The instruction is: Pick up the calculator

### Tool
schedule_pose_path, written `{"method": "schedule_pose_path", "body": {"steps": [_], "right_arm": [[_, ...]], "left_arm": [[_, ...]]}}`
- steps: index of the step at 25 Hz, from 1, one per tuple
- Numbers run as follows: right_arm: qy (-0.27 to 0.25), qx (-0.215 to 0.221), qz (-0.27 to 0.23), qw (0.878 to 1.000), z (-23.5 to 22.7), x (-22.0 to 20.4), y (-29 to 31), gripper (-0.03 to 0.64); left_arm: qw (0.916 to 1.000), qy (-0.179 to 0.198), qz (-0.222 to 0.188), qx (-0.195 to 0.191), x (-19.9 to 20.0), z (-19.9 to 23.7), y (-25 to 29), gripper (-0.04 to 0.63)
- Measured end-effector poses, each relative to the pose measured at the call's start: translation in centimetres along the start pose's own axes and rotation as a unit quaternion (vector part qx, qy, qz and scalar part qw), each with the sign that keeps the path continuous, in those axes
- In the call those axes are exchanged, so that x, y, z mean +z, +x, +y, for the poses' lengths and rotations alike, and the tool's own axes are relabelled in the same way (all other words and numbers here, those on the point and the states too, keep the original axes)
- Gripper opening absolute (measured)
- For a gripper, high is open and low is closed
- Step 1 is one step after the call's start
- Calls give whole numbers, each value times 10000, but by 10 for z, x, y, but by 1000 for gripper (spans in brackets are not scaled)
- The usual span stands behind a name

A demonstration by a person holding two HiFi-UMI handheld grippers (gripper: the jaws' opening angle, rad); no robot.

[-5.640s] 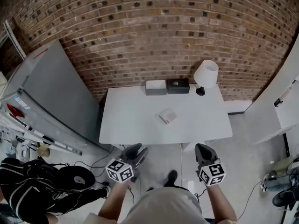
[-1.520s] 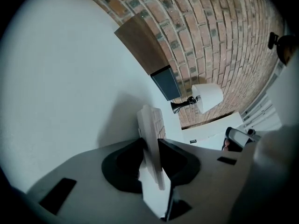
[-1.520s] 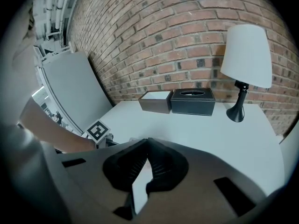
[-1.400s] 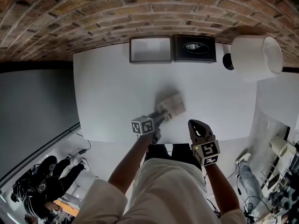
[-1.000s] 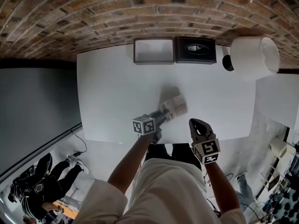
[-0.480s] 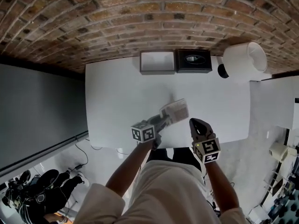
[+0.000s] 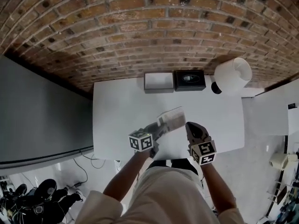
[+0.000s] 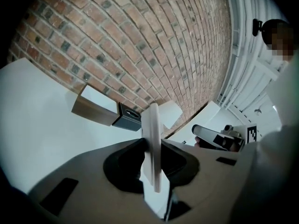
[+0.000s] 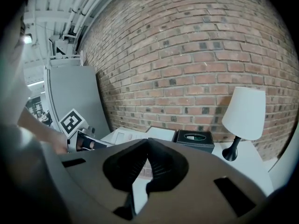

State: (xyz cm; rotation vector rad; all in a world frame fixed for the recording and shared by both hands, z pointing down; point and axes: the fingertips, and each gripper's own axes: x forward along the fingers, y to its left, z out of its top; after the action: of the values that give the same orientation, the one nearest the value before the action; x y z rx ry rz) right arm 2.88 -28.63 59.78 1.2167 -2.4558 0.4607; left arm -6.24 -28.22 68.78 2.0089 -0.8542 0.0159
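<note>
- Calculator is pinched in the left tongs, above the near-middle of the bench. It looks clear of the top, so the pick-up seems done or nearly so.
- Pads press on its two flat faces near one end, and most of the body sticks out past the tips. Prob. that near end was the easiest to reach. It's a thin slab held at one end, so it could droop if the pinch is slack.
- Right tongs are pressed together w/ nothing between them. They hang just beside the calculator on its right, apart from it. They take no part in the hold; one pair looks enough for something this light.
- Pale box and black box sit just beside each other at the far edge by the brick wall. The lamp stands at the far right corner. All are well apart from the calculator, so nothing crowds it.
- Head view only: the whole layout, both arms, and the calculator's face w/ its tilt.
- Left gripper view only: the pinch itself. The calculator reads as a thin upright strip between the jaws, w/ the bench below it.
- Right gripper view only: the right jaws meeting, the lamp standing upright, and the black box's front side. The head view flattens both lamp and box.
</note>
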Motion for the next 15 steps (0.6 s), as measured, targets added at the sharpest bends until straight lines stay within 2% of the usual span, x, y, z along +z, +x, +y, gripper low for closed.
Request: {"method": "schedule_pose_path", "body": {"steps": [5, 10, 15], "right_arm": [[-105, -66, -375, 9992, 6, 31, -9, 12], [-155, -73, -561, 9983, 5, 50, -23, 11], [-230, 15, -855, 9961, 4, 72, -38, 12]], "left_arm": [[9987, 450, -232, 40, 29, -19, -16, 89], [9961, 707, -522, 94, 59, -46, -33, 89], [9907, 1050, -845, 200, 78, -73, -48, 89]]}}
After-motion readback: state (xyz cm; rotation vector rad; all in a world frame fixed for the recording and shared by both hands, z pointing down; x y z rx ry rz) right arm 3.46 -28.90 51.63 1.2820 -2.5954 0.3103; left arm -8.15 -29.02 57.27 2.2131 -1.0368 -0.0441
